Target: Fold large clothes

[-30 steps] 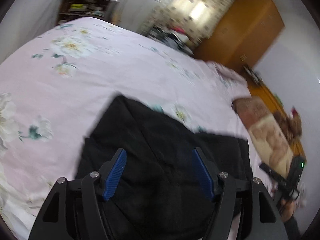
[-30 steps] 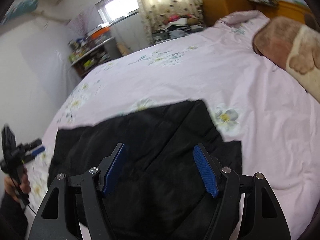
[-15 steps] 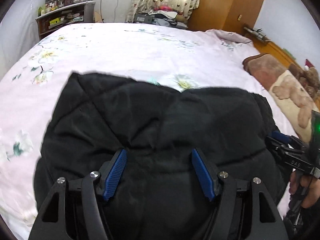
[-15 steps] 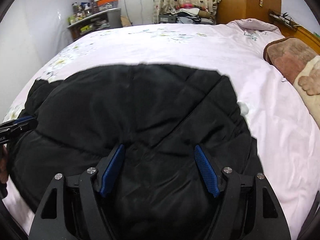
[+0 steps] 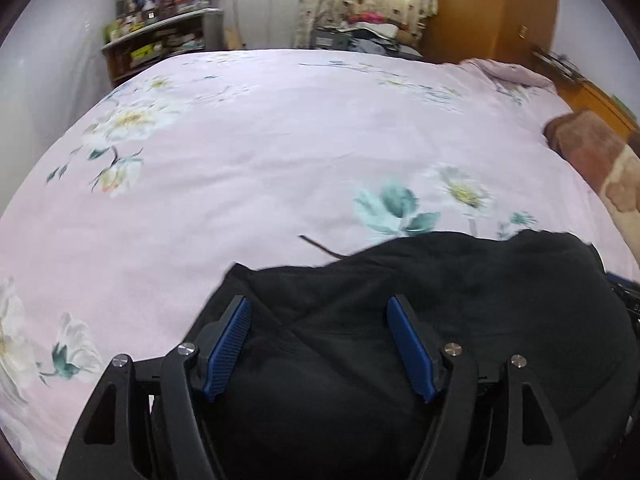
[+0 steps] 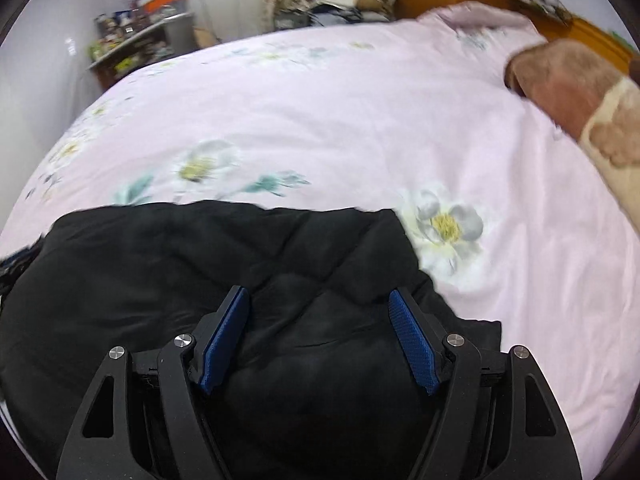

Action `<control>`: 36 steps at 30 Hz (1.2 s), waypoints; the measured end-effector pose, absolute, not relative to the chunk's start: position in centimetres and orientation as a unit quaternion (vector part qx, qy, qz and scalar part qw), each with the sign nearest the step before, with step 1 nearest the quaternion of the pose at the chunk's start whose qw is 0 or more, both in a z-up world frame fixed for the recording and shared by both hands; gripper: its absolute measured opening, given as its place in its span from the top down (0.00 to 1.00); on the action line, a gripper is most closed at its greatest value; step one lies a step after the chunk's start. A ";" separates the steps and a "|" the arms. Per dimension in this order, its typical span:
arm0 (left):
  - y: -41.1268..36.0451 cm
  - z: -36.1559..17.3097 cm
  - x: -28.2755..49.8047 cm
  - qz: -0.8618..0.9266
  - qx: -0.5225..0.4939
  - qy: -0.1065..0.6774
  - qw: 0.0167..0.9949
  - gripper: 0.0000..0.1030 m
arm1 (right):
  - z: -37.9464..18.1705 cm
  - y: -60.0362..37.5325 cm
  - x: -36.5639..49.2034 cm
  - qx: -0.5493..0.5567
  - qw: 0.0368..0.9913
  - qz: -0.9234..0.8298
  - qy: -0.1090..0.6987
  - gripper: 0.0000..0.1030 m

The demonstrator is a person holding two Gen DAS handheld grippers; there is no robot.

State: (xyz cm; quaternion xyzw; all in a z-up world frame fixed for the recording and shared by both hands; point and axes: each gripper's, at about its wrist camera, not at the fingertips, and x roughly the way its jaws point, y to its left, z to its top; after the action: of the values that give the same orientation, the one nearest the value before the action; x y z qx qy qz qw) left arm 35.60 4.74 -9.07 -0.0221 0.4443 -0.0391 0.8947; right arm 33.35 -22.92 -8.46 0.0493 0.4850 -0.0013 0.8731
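Note:
A black quilted jacket lies bunched at the near side of the bed, and the right wrist view shows the same jacket. My left gripper hangs low over its left part. Its jaws are opening, with puffy black fabric bulging up between the blue pads. My right gripper stands wide over the jacket's right part, fabric likewise between its fingers. I see neither pair of pads pinching the cloth. A thin dark cord pokes out from the jacket's far edge.
The bed wears a pink floral sheet that stretches far beyond the jacket. A brown plush blanket lies along the right side. A cluttered shelf and an orange wardrobe stand behind the bed.
Both grippers have sunk toward the jacket and levelled out. The jacket, spread wide half a second ago, now shows bunched and nearer, with more bare sheet beyond it.

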 end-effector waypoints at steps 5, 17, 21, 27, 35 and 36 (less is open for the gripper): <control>5.0 -10.9 35.5 -0.030 -0.034 0.428 0.903 0.27 | -10.2 -23.4 33.1 0.065 0.877 -0.009 0.477 0.30; 4.8 -11.8 36.4 -0.016 -0.026 0.427 0.904 0.26 | -11.3 -23.7 34.0 0.055 0.876 -0.025 0.479 0.30; 3.8 -9.5 36.0 0.004 0.018 0.438 0.899 0.29 | -9.4 -23.5 33.8 0.053 0.868 -0.034 0.493 0.30; 1.3 -3.2 32.7 -0.070 -0.006 0.390 0.918 0.29 | -4.0 -22.4 30.4 0.064 0.895 -0.009 0.442 0.30; -7.3 -6.4 34.2 -0.167 0.006 0.447 0.879 0.28 | -6.0 -21.1 30.0 0.064 0.889 0.011 0.453 0.30; -7.6 -7.3 34.6 -0.160 0.012 0.448 0.879 0.28 | -6.4 -21.6 30.1 0.066 0.890 0.009 0.452 0.30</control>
State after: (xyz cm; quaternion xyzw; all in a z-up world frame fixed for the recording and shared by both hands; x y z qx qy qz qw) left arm 34.56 -7.61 -7.31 0.0119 0.4485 -0.1597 0.8793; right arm 30.12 -21.56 -6.37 0.0658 0.4517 0.0094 0.8897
